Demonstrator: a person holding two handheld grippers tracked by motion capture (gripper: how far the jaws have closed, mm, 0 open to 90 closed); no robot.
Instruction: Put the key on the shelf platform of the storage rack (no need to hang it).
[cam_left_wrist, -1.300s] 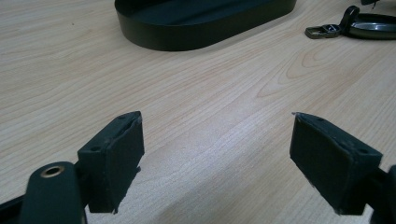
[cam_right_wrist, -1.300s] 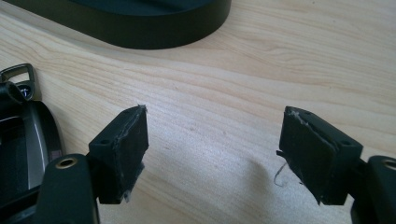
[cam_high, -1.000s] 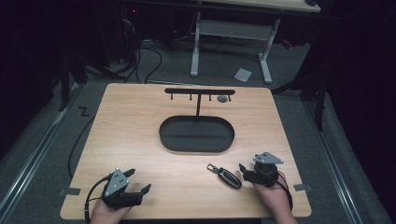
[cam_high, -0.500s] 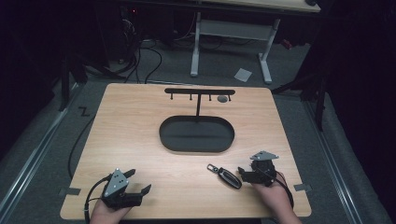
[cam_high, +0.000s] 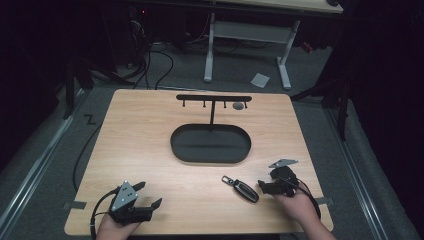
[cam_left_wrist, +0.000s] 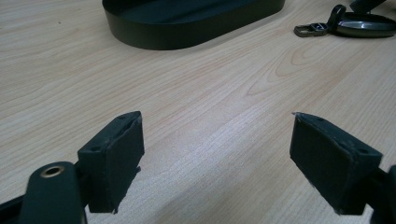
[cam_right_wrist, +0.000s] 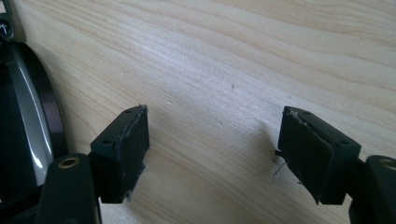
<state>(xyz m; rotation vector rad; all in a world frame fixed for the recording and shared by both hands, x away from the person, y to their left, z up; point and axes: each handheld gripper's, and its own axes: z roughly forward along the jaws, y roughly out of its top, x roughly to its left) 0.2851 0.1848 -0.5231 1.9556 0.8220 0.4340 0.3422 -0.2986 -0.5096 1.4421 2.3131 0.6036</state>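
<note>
The black, silver-trimmed car key fob (cam_high: 243, 189) lay ungrasped on the light wooden desk (cam_high: 150, 145) just beside the right gripper (cam_high: 263, 187), whose empty, spread jaws had just been closing; pickup remained.

Left gripper (cam_high: 145, 197): black body, grey three-cornered plate on top with small dark holes, black cable looping from its rear. Fingers (cam_left_wrist: 114, 161): matte black rectangular blocks, each with two small recessed holes along the edge; brass-coloured ringed fastener at the base.

Right gripper (cam_high: 264, 187): same build, grey plate, black cable. Fingers (cam_right_wrist: 122, 151): black, pad edges scuffed and frayed.
</note>
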